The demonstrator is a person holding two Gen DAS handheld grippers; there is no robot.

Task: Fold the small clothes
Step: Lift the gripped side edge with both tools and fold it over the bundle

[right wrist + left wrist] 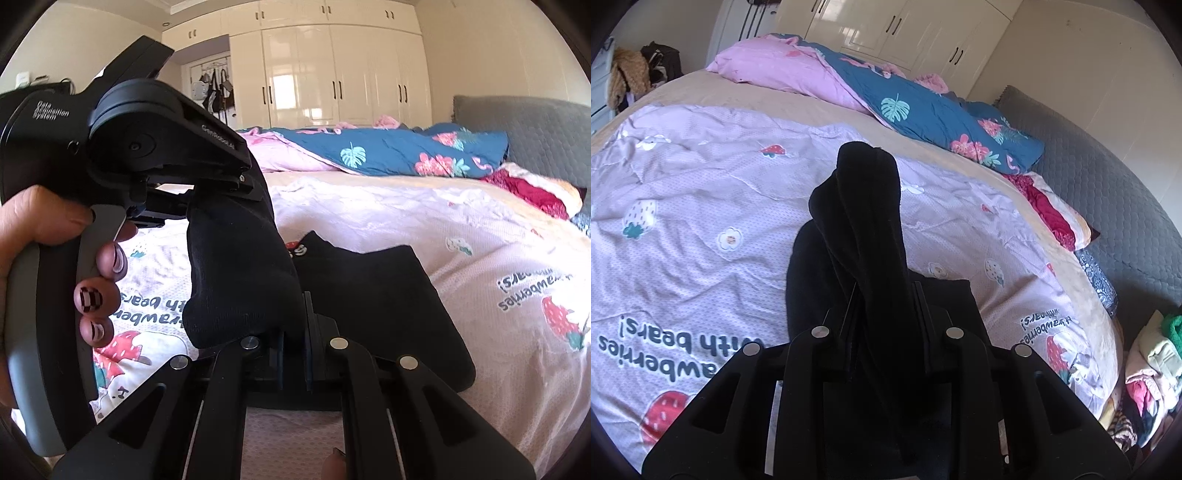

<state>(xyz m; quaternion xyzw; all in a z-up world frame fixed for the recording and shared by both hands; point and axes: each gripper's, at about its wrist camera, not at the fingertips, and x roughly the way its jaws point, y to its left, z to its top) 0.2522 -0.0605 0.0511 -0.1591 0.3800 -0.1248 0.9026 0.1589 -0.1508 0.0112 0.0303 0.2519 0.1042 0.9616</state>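
Observation:
A black sock point(866, 221) is pinched between the fingers of my left gripper point(884, 306) and runs forward above the bed. In the right wrist view the same sock point(236, 266) hangs between the two tools. My right gripper point(293, 332) is shut on its lower end. The left gripper point(221, 173) grips its upper end, held in a hand at the left. A second black garment point(373, 295) lies flat on the pink strawberry quilt point(461, 236) just under both grippers; it also shows in the left wrist view point(945, 295).
A blue floral duvet point(934, 110) and a pink pillow point(783, 70) lie at the far side of the bed. A red and cream cloth point(1052, 218) lies by the grey headboard point(1108, 192). A pile of clothes point(1152, 369) sits off the bed's right edge. White wardrobes point(340, 74) stand behind.

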